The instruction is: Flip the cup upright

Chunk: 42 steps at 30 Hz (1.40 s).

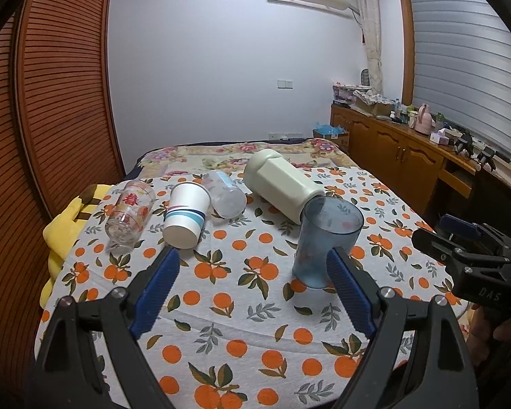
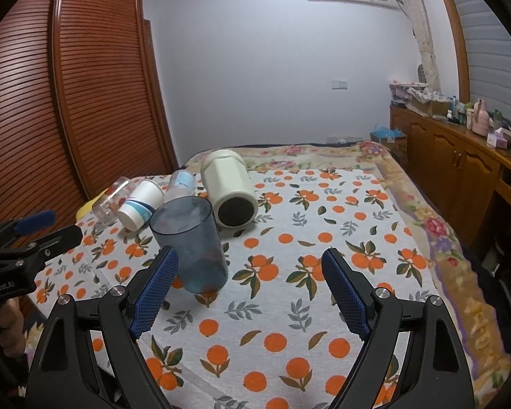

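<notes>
Blue cup [image 1: 325,242] stands upright on the orange-print cloth [image 1: 242,306], just in front of the toppled cream jar [image 1: 282,184]. Left gripper [image 1: 255,293] and right gripper [image 2: 252,289] both have fingers spread, holding nothing. Risk: a finger close beside the cup could clip it and tip it on the soft bed.

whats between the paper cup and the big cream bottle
A clear plastic bottle lies on its side between the paper cup and the cream bottle; clearest in the left wrist view.

The blue cup [image 1: 325,238] looks like translucent, slightly frosted plastic, and the tablecloth [image 1: 242,310] is matt woven cloth. Paper cup [image 1: 186,216] is plain matt, the printed tumbler [image 1: 127,220] shiny clear glass.
</notes>
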{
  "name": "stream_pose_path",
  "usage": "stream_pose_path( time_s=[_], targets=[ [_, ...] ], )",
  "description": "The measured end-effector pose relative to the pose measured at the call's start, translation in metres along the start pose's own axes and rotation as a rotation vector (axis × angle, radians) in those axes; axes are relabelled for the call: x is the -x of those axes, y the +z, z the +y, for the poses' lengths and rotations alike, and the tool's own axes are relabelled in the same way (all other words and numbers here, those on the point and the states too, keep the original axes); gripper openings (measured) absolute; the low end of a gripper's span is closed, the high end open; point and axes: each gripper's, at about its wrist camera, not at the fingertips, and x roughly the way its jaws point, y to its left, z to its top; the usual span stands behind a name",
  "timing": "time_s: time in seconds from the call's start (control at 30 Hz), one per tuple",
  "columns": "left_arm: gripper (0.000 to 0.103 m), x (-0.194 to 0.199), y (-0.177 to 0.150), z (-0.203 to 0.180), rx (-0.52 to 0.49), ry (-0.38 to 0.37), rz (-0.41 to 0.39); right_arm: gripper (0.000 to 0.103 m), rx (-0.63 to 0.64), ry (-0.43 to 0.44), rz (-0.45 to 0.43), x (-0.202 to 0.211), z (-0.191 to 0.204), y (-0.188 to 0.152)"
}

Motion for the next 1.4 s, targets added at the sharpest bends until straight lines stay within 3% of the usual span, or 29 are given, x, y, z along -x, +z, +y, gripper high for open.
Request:
stream_pose_path(
  time_s=[1.4],
  targets=[
    [0.089, 0.0065, -0.0002, 0.0028, 0.008, 0.022, -0.015, 0.088, 0.020, -0.009, -0.022, 0.0048, 0.0056, 0.0067]
  ],
)
